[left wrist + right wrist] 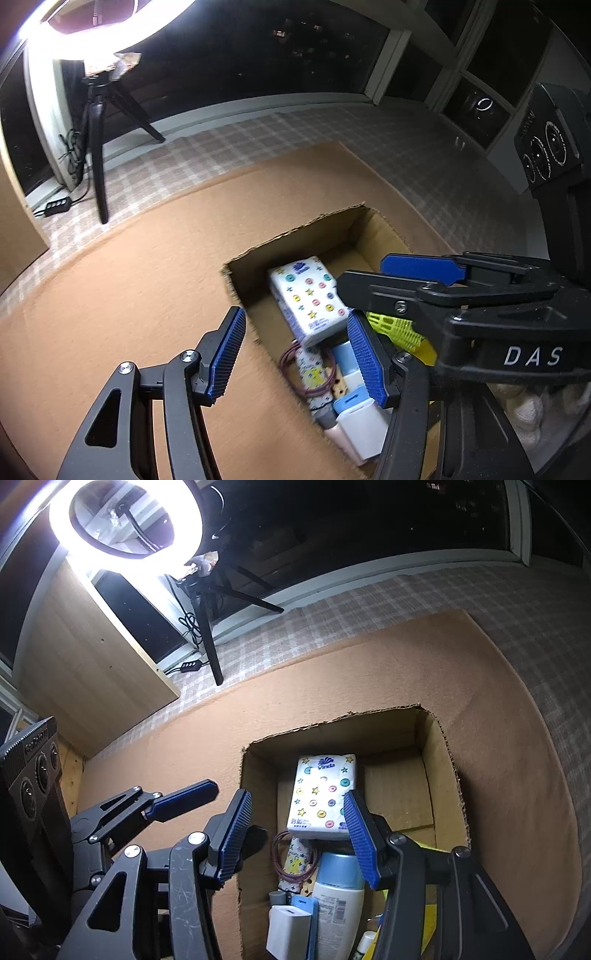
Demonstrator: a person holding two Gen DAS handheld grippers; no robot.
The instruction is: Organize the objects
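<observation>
Left wrist view: we see the left hand-held gripper with its jaws well apart, nothing between the pads, one finger over the orange mat, the other over the near end of the box. Right hand-held gripper crosses in from the right over the box, jaws apart too, holding nothing we can see.

Right wrist view: right hand-held gripper open and empty, hanging over the box.

Box contents, near to far: white charger against a blue case, lotion bottle lying just beside them, a yellow item partly hidden under the gripper. Then a patterned tube with a purple cord loop around it. The tissue pack sits past those, its near edge resting on them. The far right part of the box floor is bare cardboard.

Box is sunk in the mat, on the checked cloth of the desk. Beyond: tripod with ring light, cable with inline switch, dark window.
</observation>
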